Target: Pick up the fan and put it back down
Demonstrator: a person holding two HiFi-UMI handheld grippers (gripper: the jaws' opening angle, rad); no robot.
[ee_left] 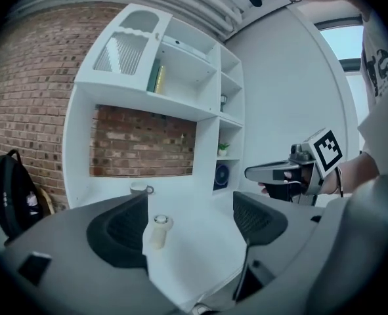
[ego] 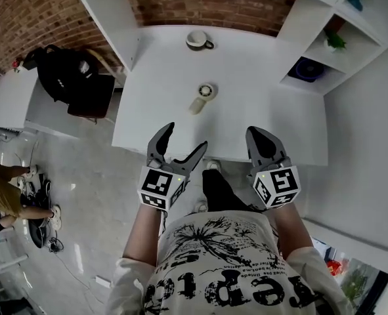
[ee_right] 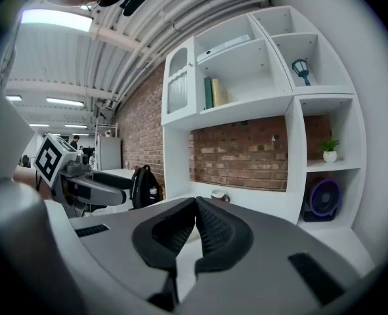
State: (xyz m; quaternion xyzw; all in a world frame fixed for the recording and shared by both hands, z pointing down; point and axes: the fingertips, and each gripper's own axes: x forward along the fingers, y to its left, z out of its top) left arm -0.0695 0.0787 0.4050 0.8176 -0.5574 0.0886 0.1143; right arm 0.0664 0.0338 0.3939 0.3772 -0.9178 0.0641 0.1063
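The fan point(ego: 202, 98) lies flat in the middle of the bench point(ego: 272, 110), handle nearest the person, head away — just ahead of the left gripper point(ego: 186, 138), jaws wide apart and empty (the right gripper point(ego: 254, 134), pressed together on nothing, sits farther off).

The room is bright, and the white tabletop point(ego: 259, 104) looks almost washed out, with only faint shadows. Long ceiling lights point(ee_right: 52, 20) glow in the right gripper view. Both gripper views bend at the edges and go black in the corners, and the near fingers point(ee_left: 125, 231) look soft.
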